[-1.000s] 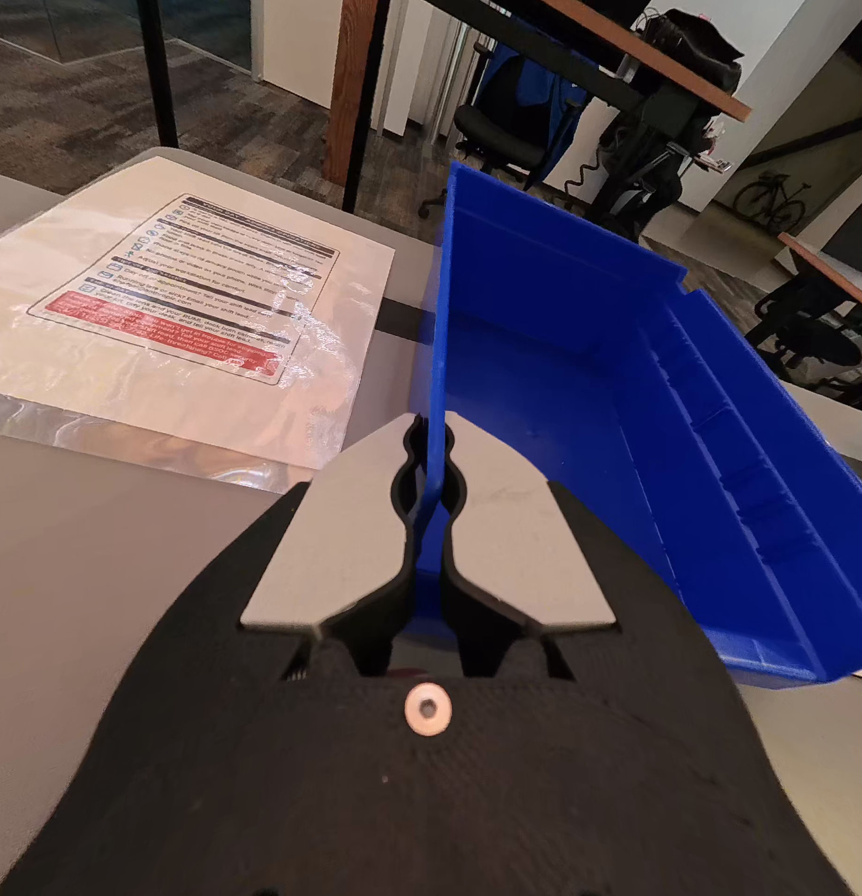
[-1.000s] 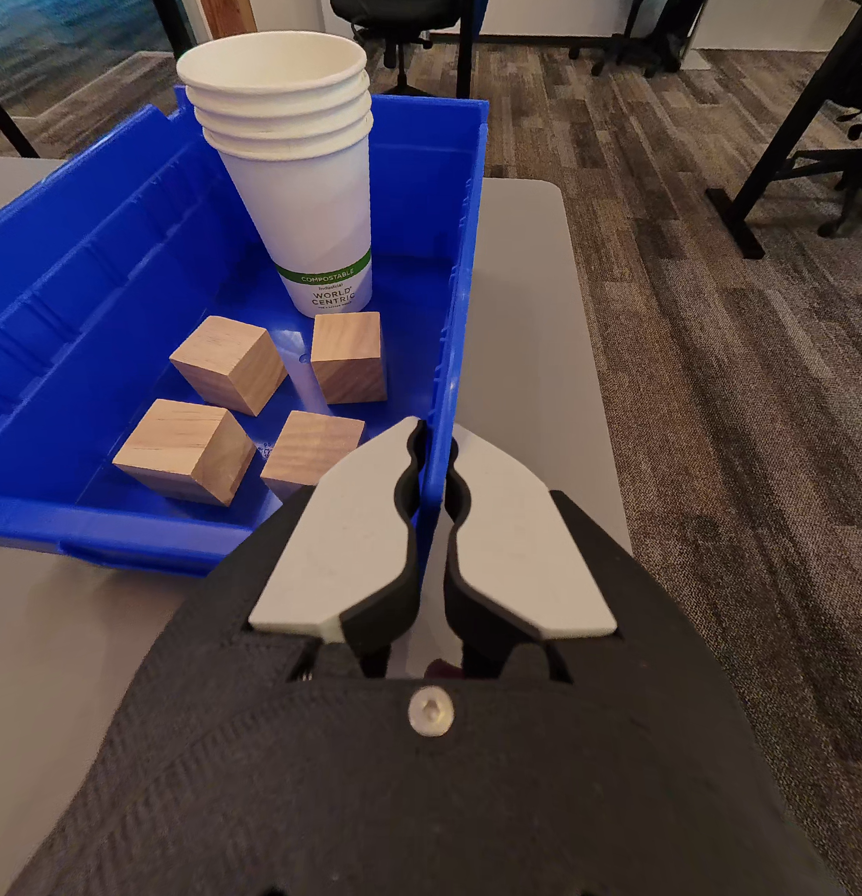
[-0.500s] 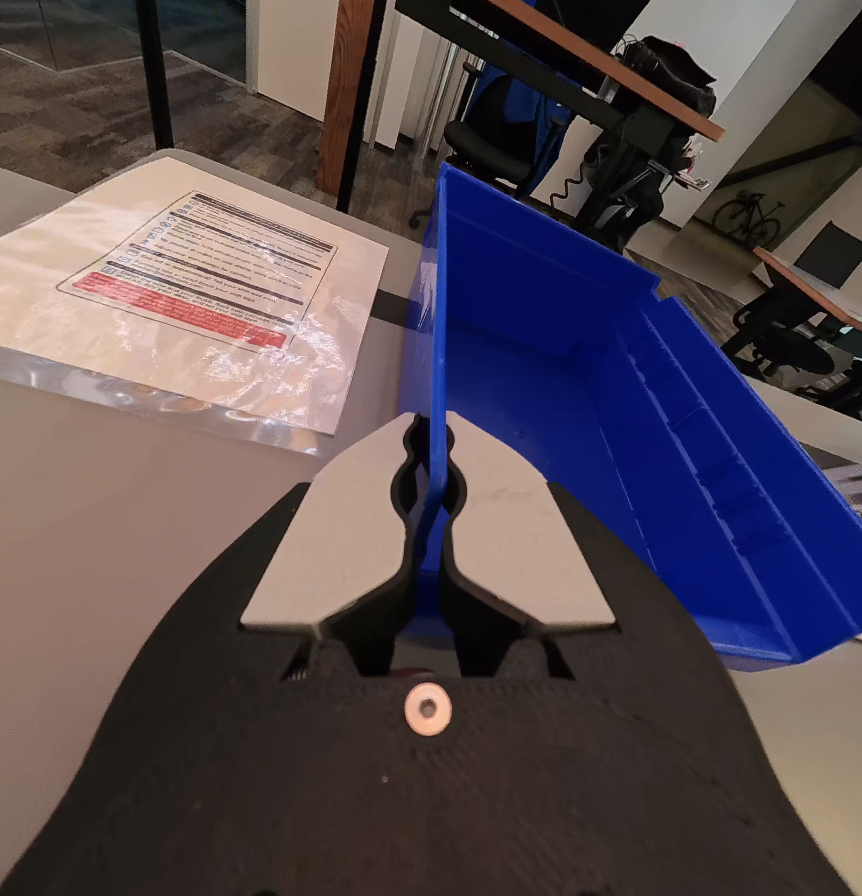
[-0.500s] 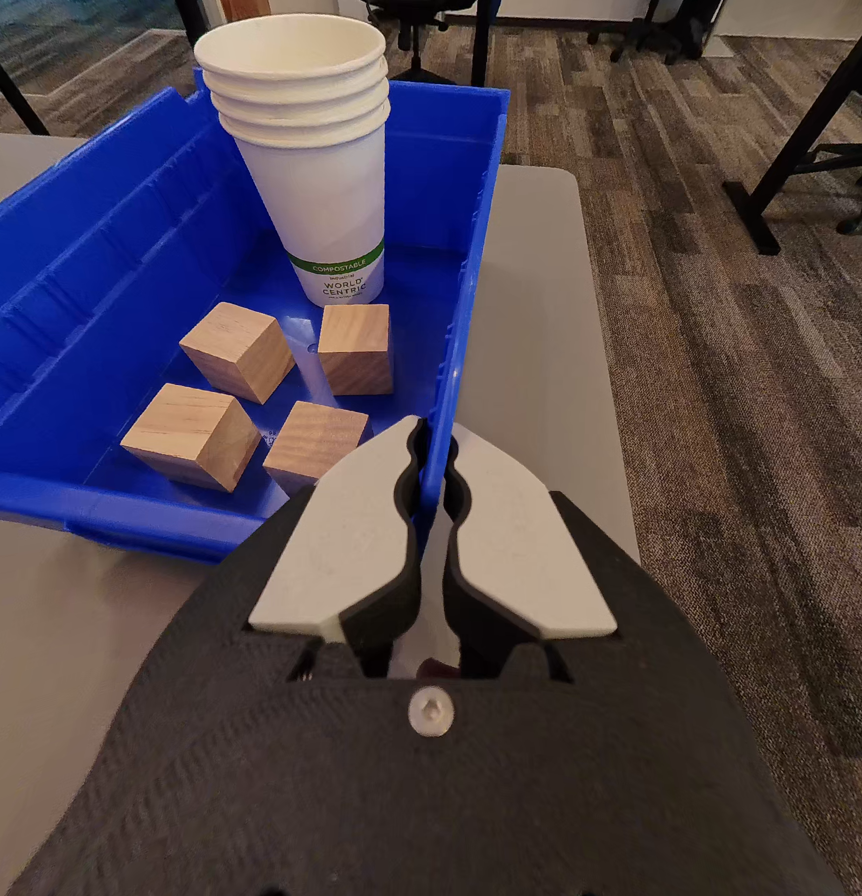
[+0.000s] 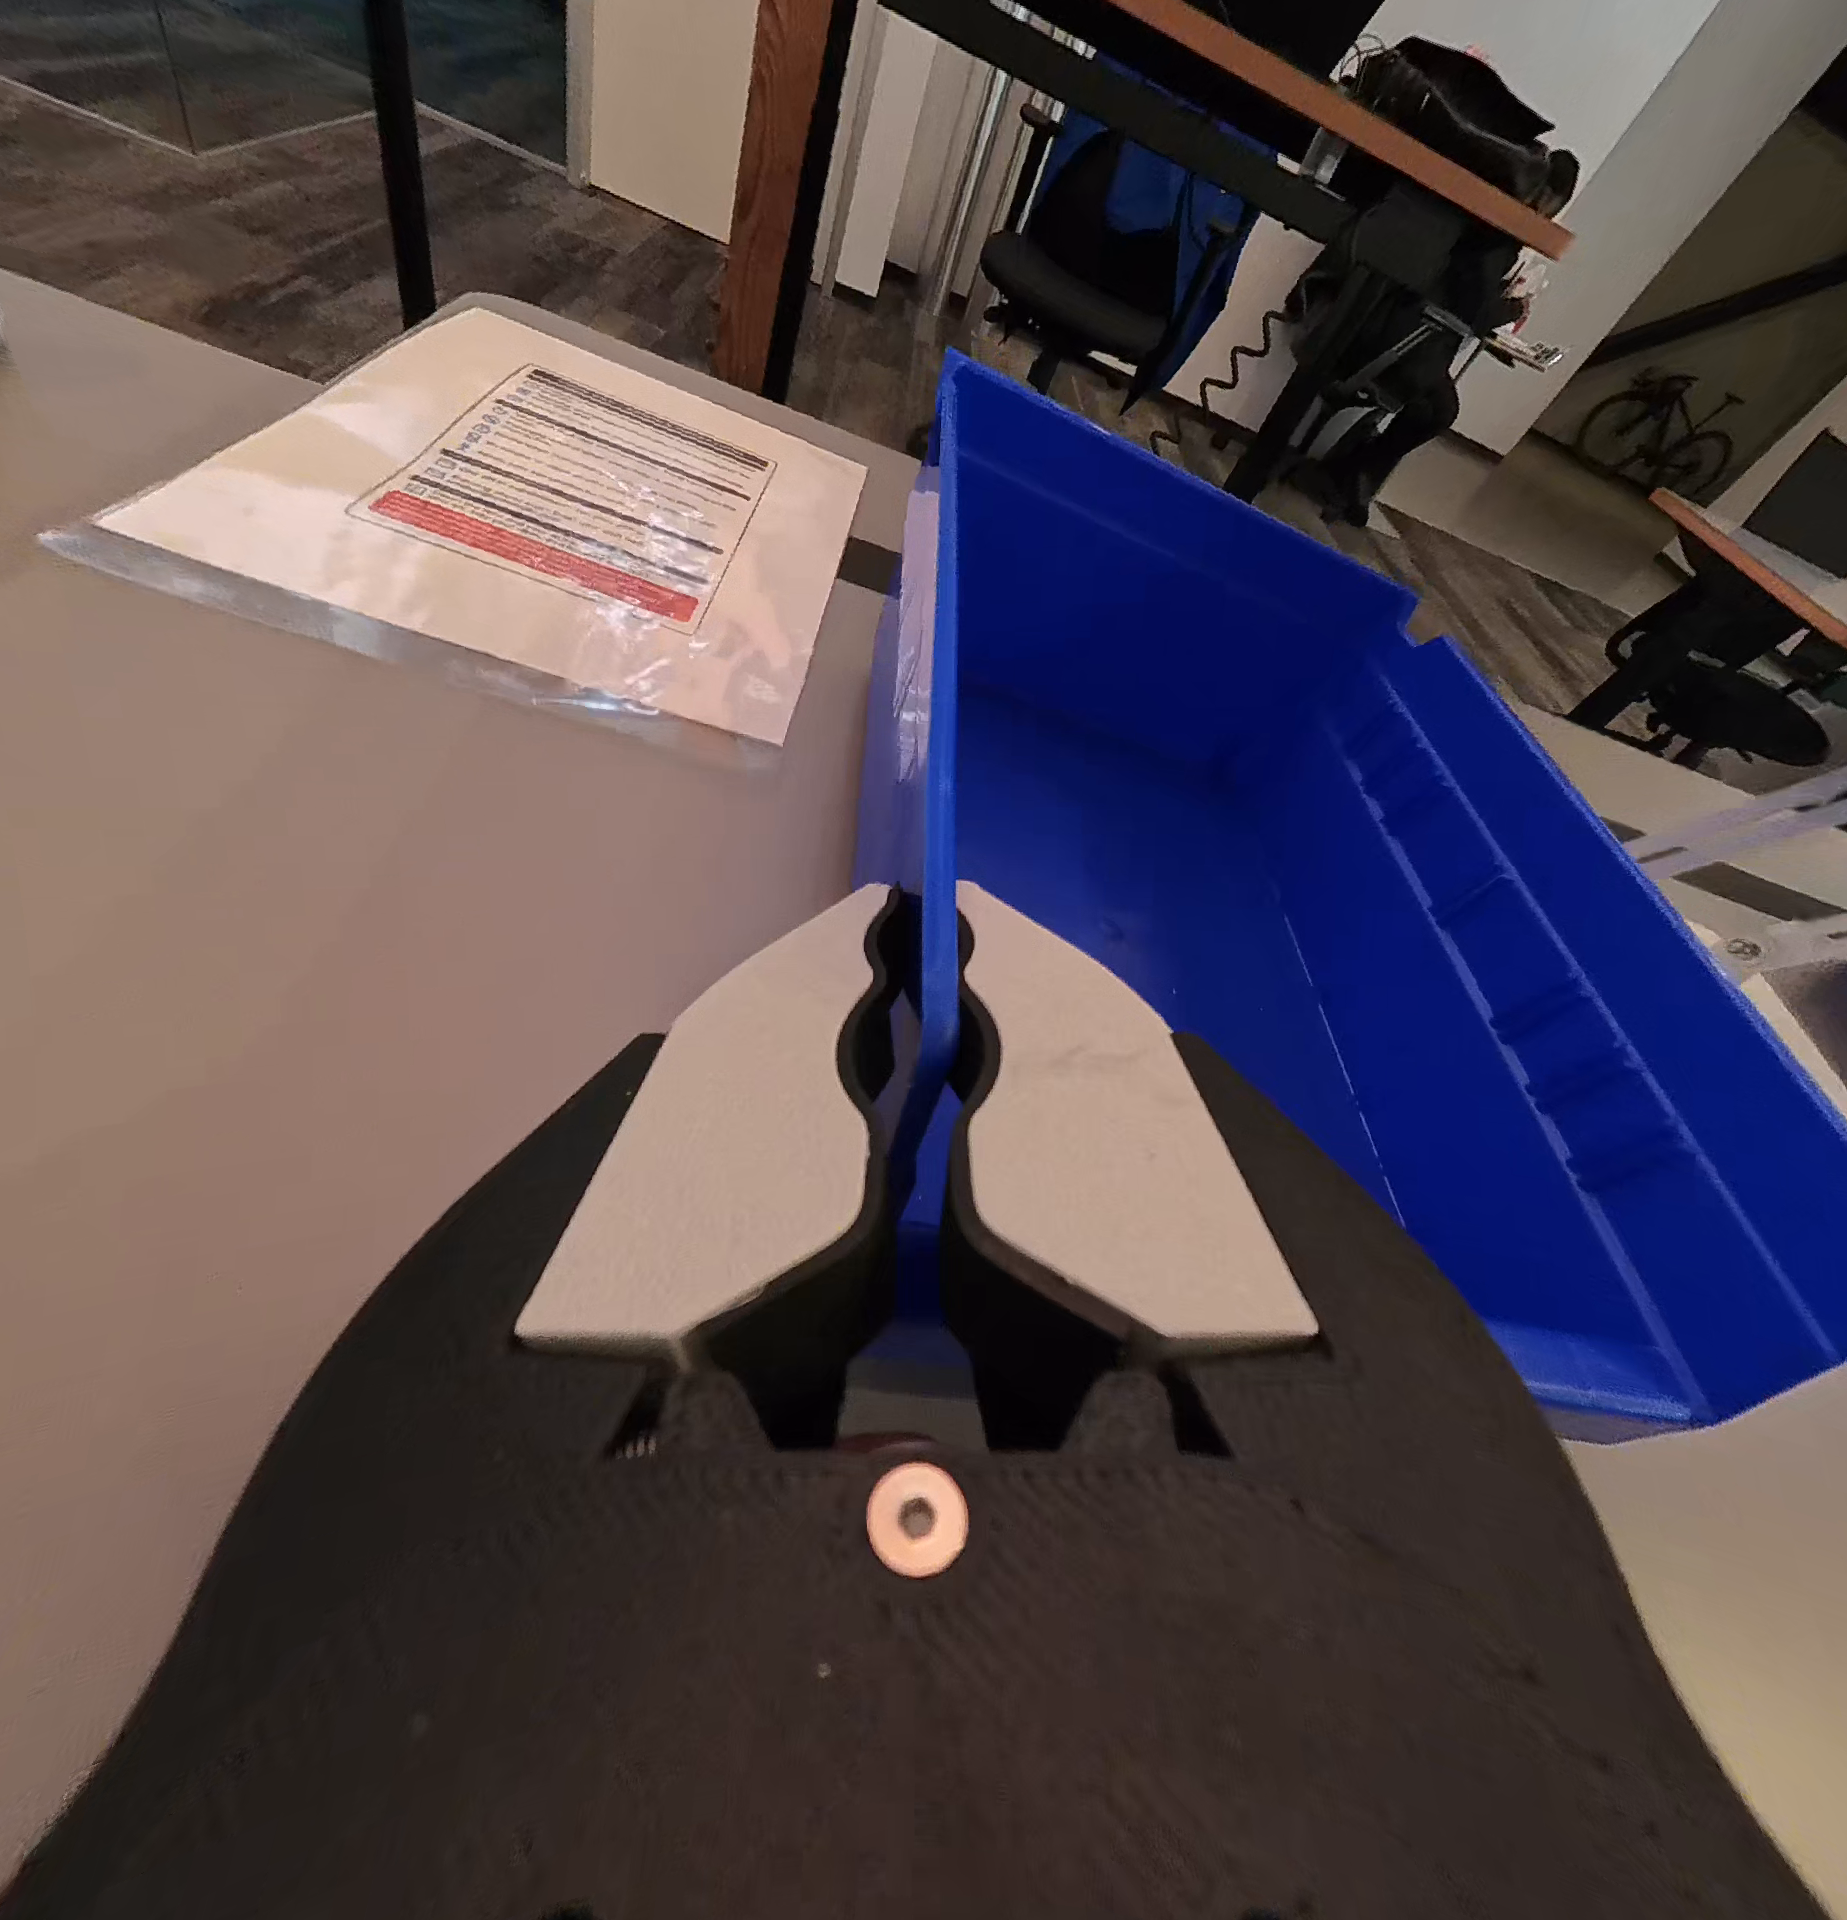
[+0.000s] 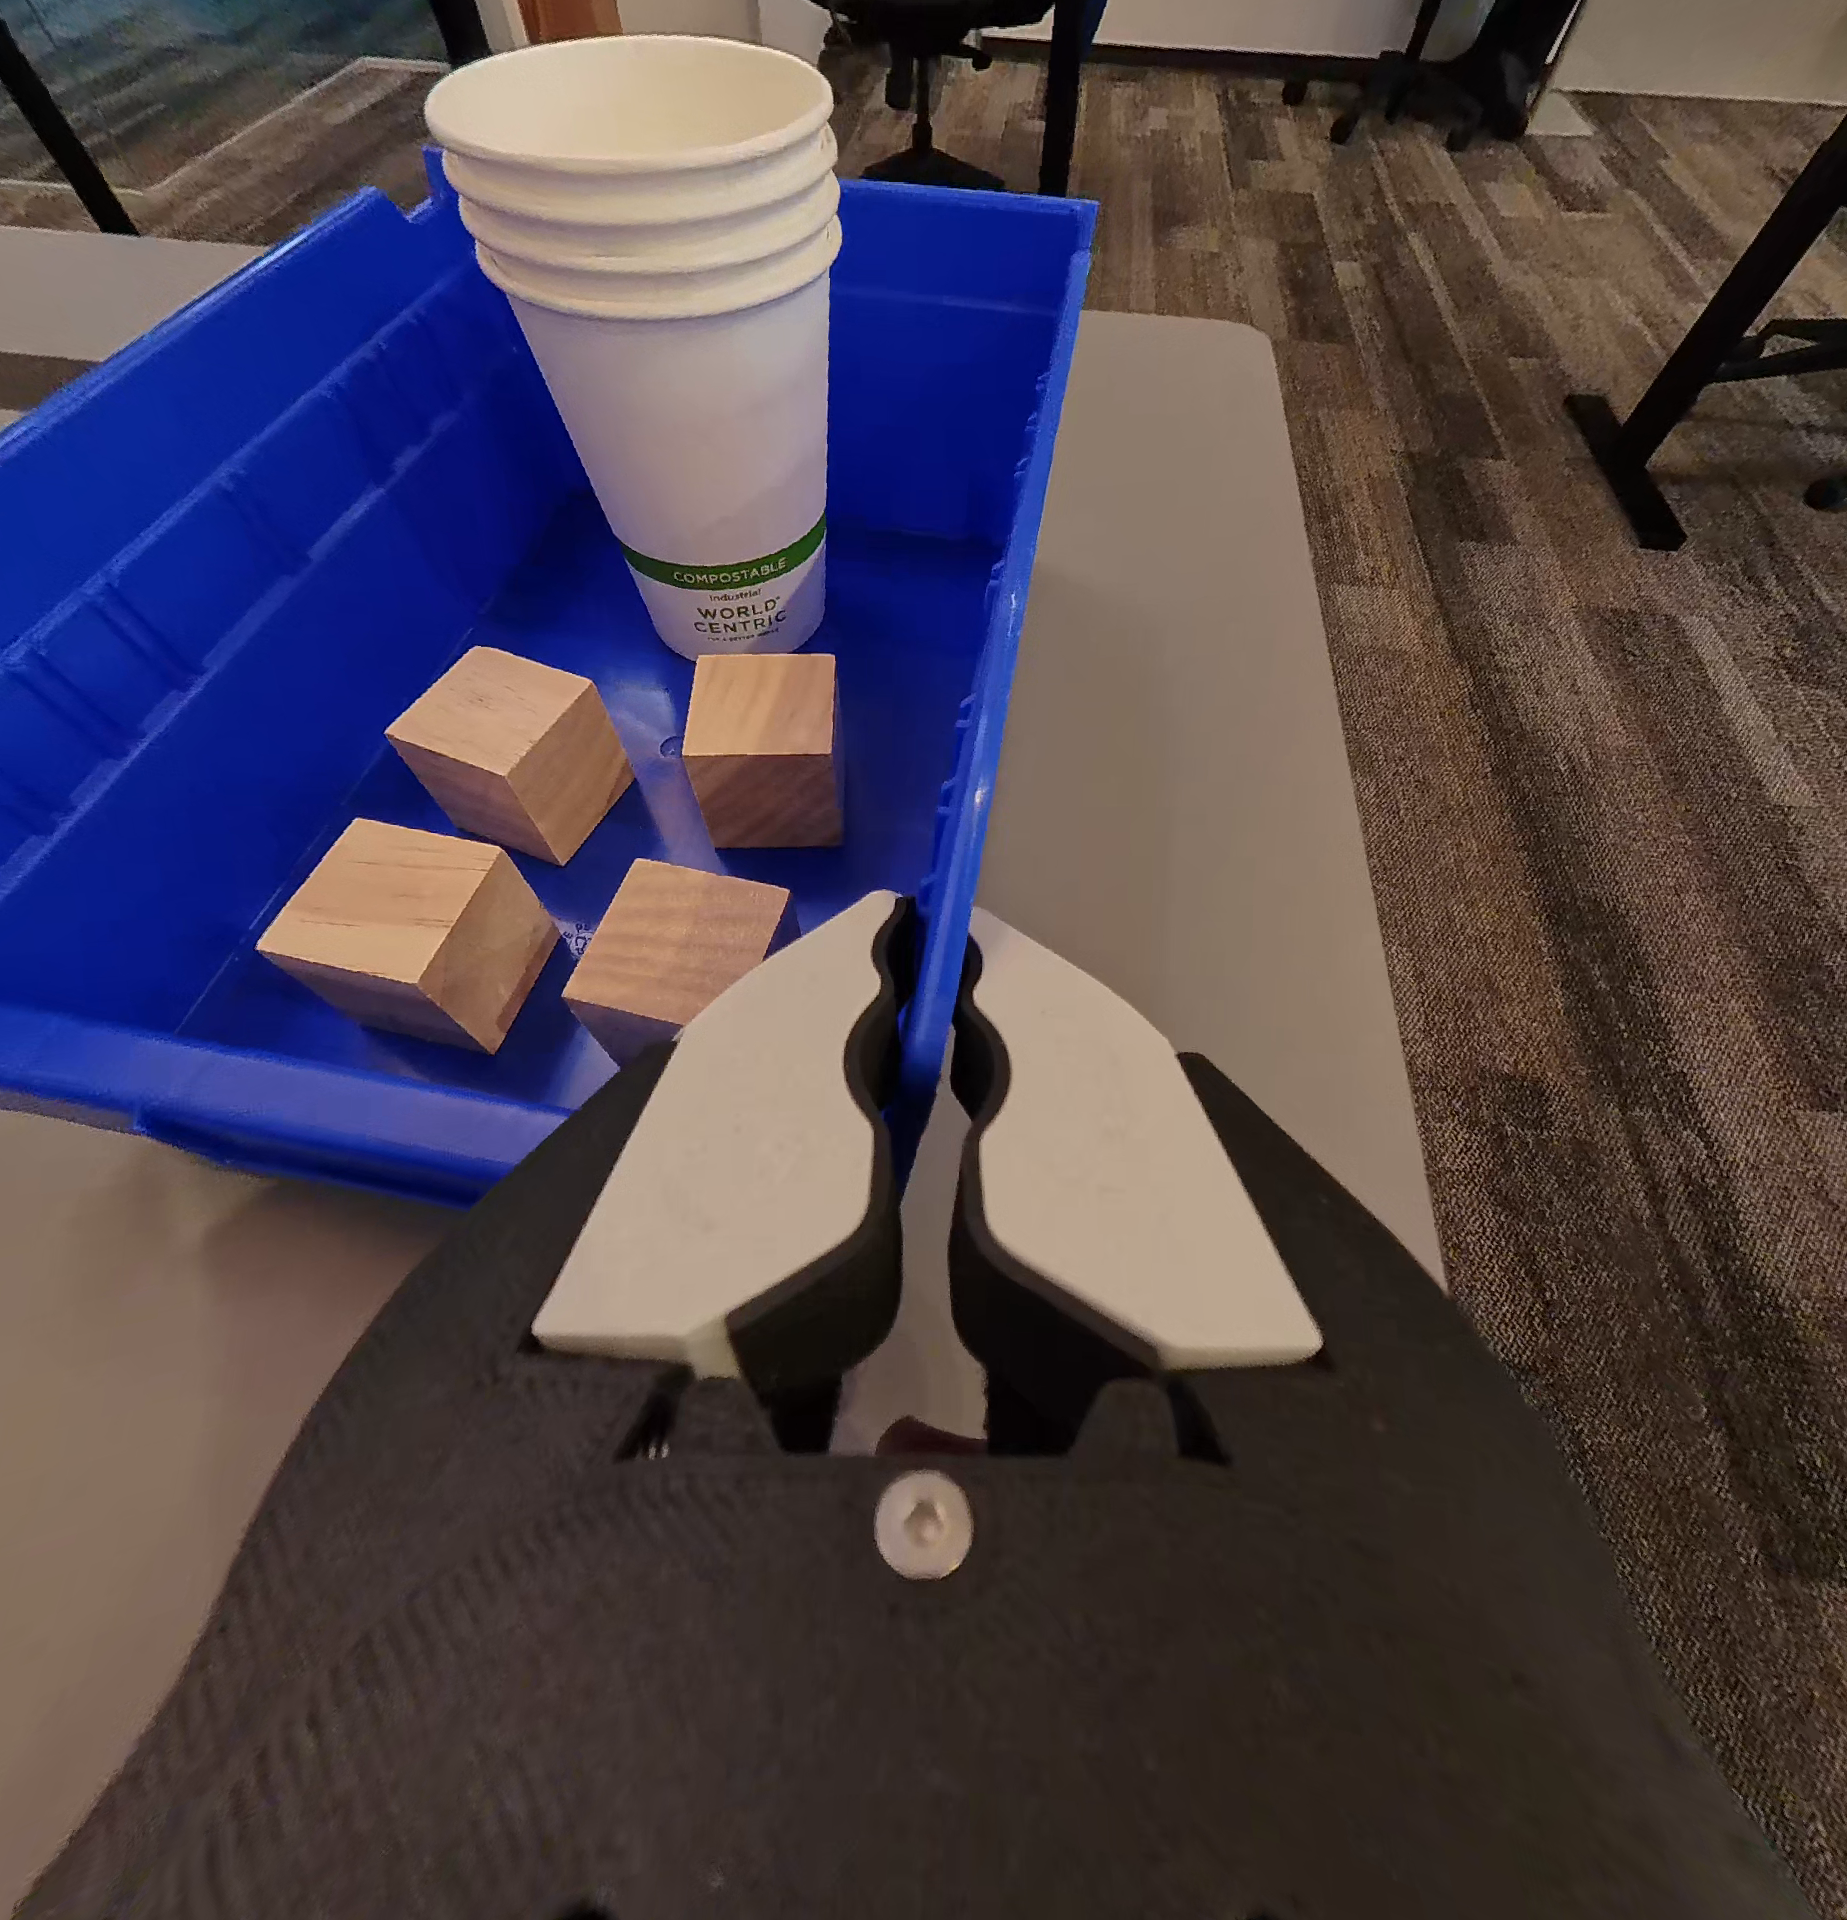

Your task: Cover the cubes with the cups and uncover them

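A blue plastic bin [image 6: 1012, 540] stands on the grey table. In the right wrist view it holds a nested stack of white paper cups [image 6: 680, 343], upright at its far end, and several wooden cubes [image 6: 514, 764] lying loose in front of the stack. My right gripper [image 6: 934, 925] is shut on the bin's right side wall near the front corner. In the left wrist view the bin [image 5: 1418, 935] shows only bare floor. My left gripper [image 5: 929, 914] is shut on that end's left wall. The cups and cubes are out of the left view.
A clear plastic sleeve with a printed sheet [image 5: 503, 540] lies on the grey table [image 5: 327, 935] left of the bin. The table's right edge [image 6: 1345, 831] drops to carpet floor. Desks, office chairs and a bicycle stand in the background. A metal strip [image 5: 1750, 831] lies beyond the bin.
Both grippers have kept their hold on the bin's walls and the bin has shifted with them across the table; the sleeve now sits farther away in the left view. Cups and cubes stayed in place inside.
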The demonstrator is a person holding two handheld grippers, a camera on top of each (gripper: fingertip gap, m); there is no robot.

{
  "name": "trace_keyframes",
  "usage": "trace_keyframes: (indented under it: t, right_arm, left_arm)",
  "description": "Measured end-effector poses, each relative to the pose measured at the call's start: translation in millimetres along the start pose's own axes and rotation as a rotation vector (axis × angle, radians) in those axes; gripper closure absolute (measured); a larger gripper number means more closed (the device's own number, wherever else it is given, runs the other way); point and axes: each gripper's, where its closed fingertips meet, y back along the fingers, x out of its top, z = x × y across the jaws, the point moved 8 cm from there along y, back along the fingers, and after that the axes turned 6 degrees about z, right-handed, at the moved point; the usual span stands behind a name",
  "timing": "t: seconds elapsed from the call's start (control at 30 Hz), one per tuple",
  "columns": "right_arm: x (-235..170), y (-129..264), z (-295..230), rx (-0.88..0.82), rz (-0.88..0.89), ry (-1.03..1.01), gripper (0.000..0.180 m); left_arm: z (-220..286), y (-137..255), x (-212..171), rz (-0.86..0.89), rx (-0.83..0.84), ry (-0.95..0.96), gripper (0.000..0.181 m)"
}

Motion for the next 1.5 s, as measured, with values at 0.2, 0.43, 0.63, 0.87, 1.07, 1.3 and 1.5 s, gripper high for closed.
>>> trace_keyframes:
  t: [0.2,0.43,0.63,0.87,1.07,1.3,1.5]
  right_arm:
    - [-11.5,30.5,-14.9,0.013,0.011,0.001,0.175]
    - [-26.0,68.4,-32.8,0.022,0.026,-0.009,0.175]
    - [-34.8,92.6,-41.9,0.062,0.023,-0.007,0.175]
    - [-42.2,114.4,-47.2,0.140,0.016,0.022,0.175]
    - [-46.9,128.0,-48.6,0.218,0.016,0.077,0.175]
    - [-49.8,136.5,-52.0,0.359,0.017,0.141,0.175]
    - [-46.5,131.1,-66.7,0.474,0.003,0.187,0.175]
  left_arm:
    - [-0.9,36.4,-13.9,0.011,0.012,0.024,0.176]
    - [-2.1,76.8,-27.3,0.018,0.029,0.046,0.176]
    - [2.7,99.6,-31.5,0.029,0.021,0.040,0.176]
    - [4.7,120.8,-34.2,0.049,0.014,0.030,0.177]
    - [2.2,139.4,-30.0,0.099,0.012,0.047,0.177]
    - [-5.9,163.9,-21.9,0.168,0.039,0.063,0.177]
    - [-17.0,183.6,-16.6,0.217,0.079,0.083,0.176]
